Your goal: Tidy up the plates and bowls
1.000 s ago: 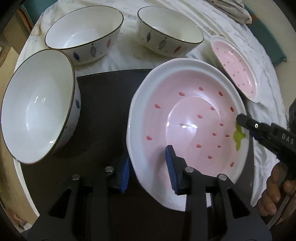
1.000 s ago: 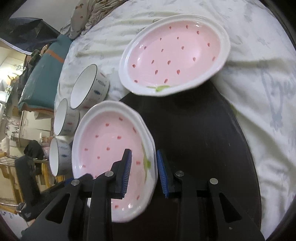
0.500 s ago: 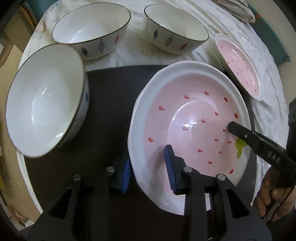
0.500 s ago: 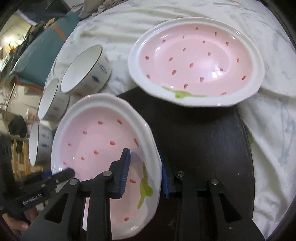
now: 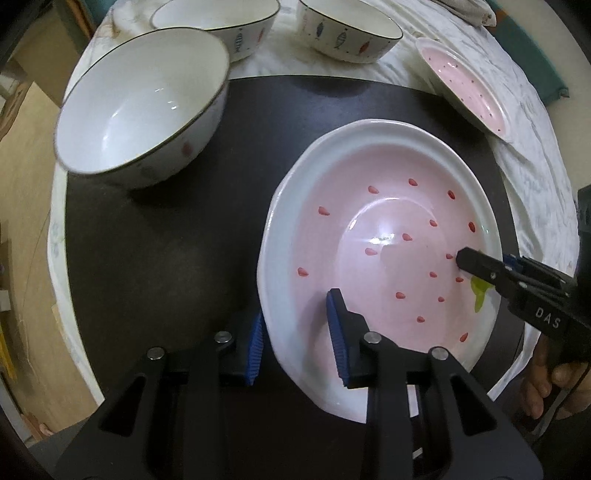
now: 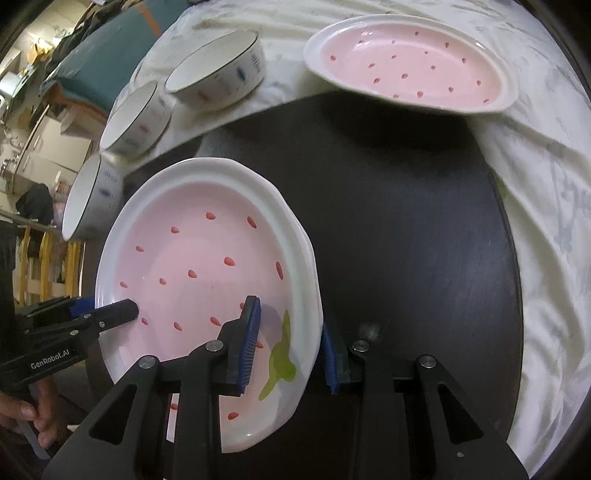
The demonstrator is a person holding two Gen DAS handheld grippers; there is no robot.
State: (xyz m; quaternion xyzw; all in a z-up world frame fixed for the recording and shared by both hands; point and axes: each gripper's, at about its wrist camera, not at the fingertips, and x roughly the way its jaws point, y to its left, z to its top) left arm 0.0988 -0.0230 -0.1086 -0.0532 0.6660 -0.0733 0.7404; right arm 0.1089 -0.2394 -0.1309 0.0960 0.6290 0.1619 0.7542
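A pink plate with red seed marks and a green leaf (image 5: pixel 388 240) (image 6: pixel 207 258) sits over the black round top (image 5: pixel 258 129), gripped at two opposite rims. My left gripper (image 5: pixel 295 325) has its blue pads on either side of the near rim, and its jaws are closing on it. My right gripper (image 6: pixel 290 336) is shut on the rim by the green leaf. Each gripper also appears in the other's view: the right gripper (image 5: pixel 487 262), the left gripper (image 6: pixel 110 310). I cannot tell whether the plate touches the top.
A second pink plate (image 5: pixel 465 88) (image 6: pixel 410 66) lies on the white cloth (image 6: pixel 546 221) past the black top's edge. One white fish-pattern bowl (image 5: pixel 144 110) stands at the left of the top. Two more bowls (image 5: pixel 347 29) (image 5: pixel 221 22) are behind it.
Both grippers moved together with the pink plate across the black top. The bowls now sit higher and further right in the left view. The right view has rolled, so the second plate is upper right.
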